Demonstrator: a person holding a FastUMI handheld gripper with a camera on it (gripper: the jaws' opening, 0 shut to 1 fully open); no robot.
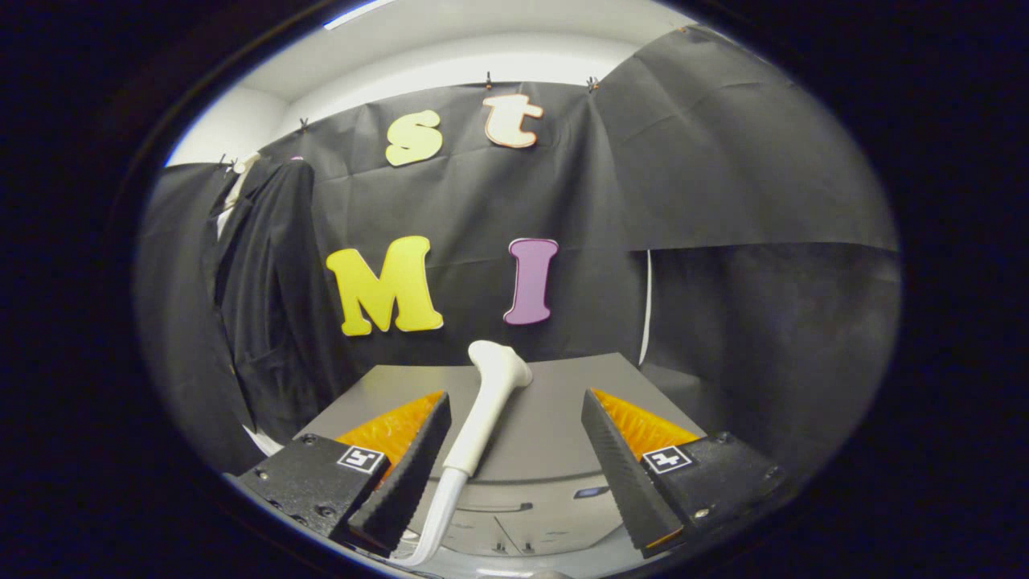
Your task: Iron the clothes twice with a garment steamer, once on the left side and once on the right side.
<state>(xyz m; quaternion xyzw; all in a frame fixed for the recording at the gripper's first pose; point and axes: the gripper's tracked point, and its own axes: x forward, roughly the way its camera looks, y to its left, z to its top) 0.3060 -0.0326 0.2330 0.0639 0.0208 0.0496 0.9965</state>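
A white garment steamer head with its handle and hose lies on the grey table, pointing away from me. It sits between my fingers, close to the left finger. My gripper stands open, with neither finger pressing on the steamer. A dark garment hangs on a hanger against the booth wall, beyond the table and off to the left of the fingers.
The grey table's far edge lies just beyond the steamer head. A thin white cord runs down the wall behind the table's right corner. Black cloth walls close the booth at the back and right.
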